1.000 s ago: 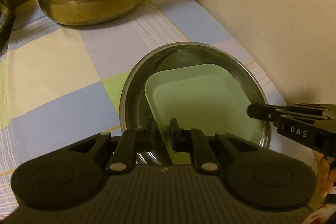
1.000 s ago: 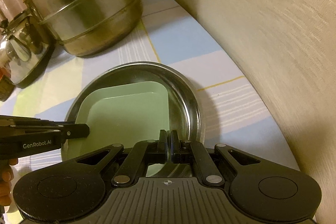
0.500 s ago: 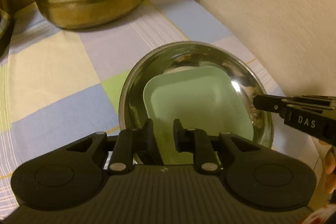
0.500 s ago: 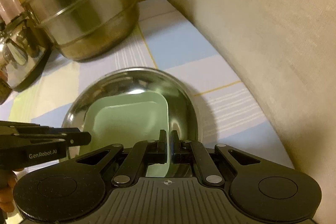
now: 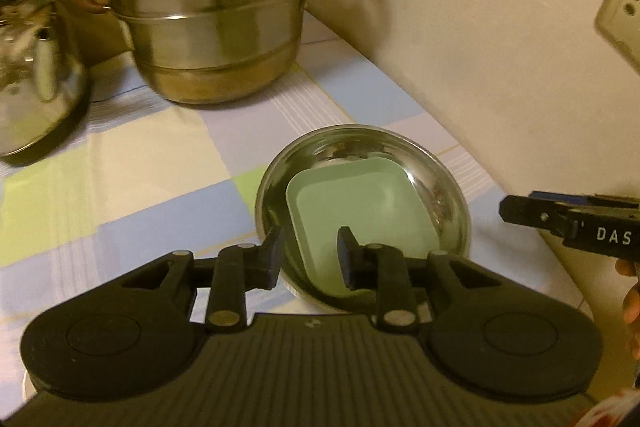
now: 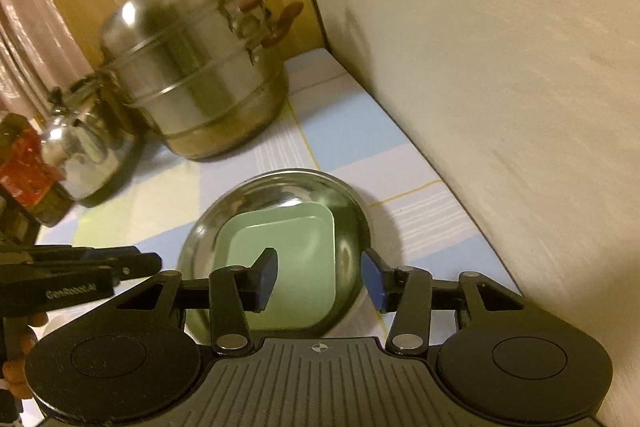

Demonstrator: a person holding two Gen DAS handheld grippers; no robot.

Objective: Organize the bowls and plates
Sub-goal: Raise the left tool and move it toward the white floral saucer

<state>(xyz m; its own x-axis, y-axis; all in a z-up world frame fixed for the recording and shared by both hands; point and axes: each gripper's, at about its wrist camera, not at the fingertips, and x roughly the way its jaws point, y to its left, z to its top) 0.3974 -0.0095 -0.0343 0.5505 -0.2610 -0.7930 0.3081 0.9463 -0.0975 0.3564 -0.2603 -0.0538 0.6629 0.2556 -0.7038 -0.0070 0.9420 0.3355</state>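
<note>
The green square plate (image 5: 362,217) lies inside the steel bowl (image 5: 450,195) near the tabletop's (image 5: 132,163) wall-side edge; both the left tongs (image 5: 308,257) and right tongs (image 6: 318,279) are opening, empty, above it; the plate, seated askew, may rock or slide if the bowl is nudged.

Checked tablecloth (image 5: 168,155) on counter; steel bowl (image 5: 452,195), steamer pot (image 5: 208,39), kettle (image 5: 36,87) on it
</note>
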